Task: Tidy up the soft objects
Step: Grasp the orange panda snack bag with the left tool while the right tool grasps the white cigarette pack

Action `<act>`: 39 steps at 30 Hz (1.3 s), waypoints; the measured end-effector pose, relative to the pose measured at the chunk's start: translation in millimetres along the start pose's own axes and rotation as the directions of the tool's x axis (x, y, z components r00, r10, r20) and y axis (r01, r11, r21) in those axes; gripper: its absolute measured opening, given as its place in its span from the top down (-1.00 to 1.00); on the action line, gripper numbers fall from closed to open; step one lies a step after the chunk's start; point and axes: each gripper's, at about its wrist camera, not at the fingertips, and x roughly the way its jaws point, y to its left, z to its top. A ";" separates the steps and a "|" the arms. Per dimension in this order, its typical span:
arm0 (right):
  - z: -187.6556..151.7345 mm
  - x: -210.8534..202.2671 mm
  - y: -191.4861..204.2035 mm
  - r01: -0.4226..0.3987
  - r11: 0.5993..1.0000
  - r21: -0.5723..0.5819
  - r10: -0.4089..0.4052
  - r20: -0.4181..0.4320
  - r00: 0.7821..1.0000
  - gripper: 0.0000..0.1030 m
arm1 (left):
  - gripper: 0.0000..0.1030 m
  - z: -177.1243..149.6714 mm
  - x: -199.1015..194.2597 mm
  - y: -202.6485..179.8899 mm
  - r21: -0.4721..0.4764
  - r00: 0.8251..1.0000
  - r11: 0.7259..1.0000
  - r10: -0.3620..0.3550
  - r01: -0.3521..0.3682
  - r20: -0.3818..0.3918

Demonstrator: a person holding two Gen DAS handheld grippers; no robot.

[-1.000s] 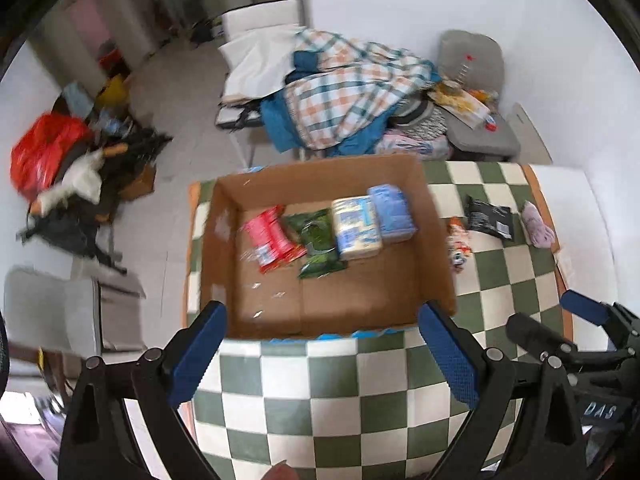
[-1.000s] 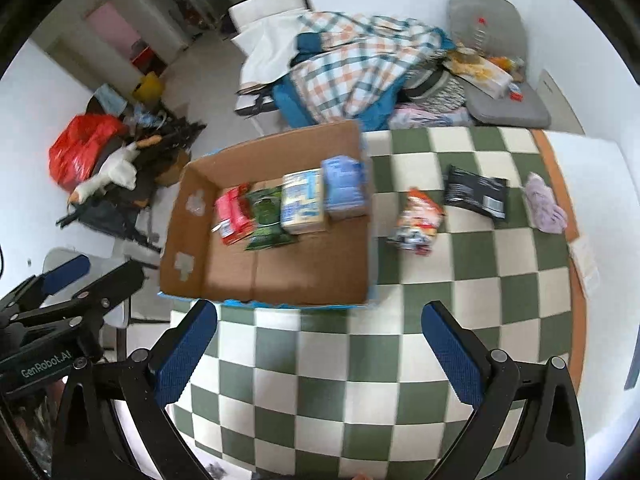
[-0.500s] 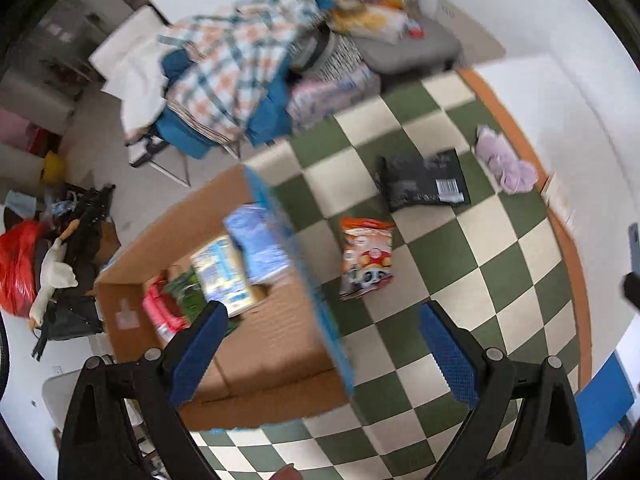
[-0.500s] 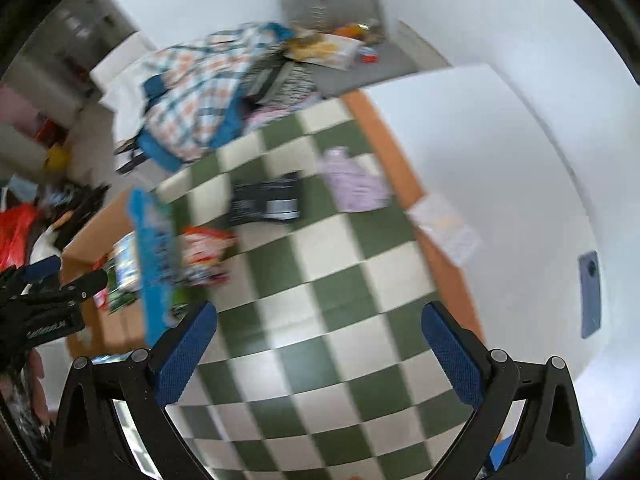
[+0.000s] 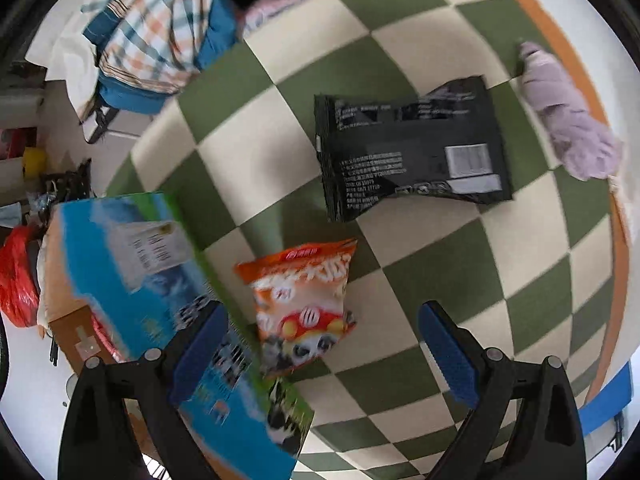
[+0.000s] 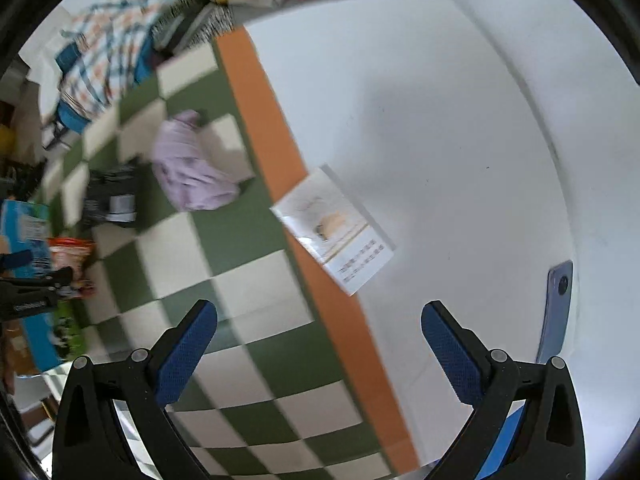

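Checkered tablecloth (image 5: pixel 420 280), white wall (image 6: pixel 460 100), perhaps laundry (image 5: pixel 152 28)

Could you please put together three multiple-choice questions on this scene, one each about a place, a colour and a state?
1. Where does the orange snack bag lie?
A. on the checkered tablecloth, beside the cardboard box
B. inside the box
C. on the floor

2. What colour is the crumpled cloth near the table's orange edge?
A. red
B. pale purple
C. yellow

3. How does the left gripper stand?
A. shut on the black packet
B. shut on the cloth
C. open, holding nothing

Answers: 1 A, it rests on the squares outside the box wall. 2 B, it looks lilac in both views. 3 C, its blue pads stand wide apart.
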 end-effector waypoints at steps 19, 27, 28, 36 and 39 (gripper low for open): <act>54.4 131.2 1.8 0.038 0.992 -0.124 -0.068 -0.255 0.965 -1.00 | -0.70 23.8 59.0 -1.8 -0.031 0.988 0.998 -0.067 0.063 -0.140; 57.9 142.7 -9.6 -0.023 0.998 -0.063 0.005 -0.265 0.964 -1.00 | 0.06 14.4 50.1 -14.7 -0.063 0.978 0.984 -0.174 0.167 -0.115; 58.0 142.2 -10.3 -0.023 0.998 -0.052 0.009 -0.260 0.966 -1.00 | 0.06 13.1 49.5 -17.0 -0.064 0.980 0.984 -0.170 0.164 -0.107; 55.6 126.7 -12.6 -0.023 0.998 -0.053 0.012 -0.208 0.978 -0.46 | 0.09 -4.4 49.9 -28.6 -0.088 0.978 0.979 -0.192 0.185 -0.081; 53.8 123.6 -6.9 -0.018 0.998 -0.066 0.004 -0.205 0.979 -0.37 | 0.11 -5.3 42.1 -12.7 -0.096 0.978 0.977 -0.197 0.190 -0.072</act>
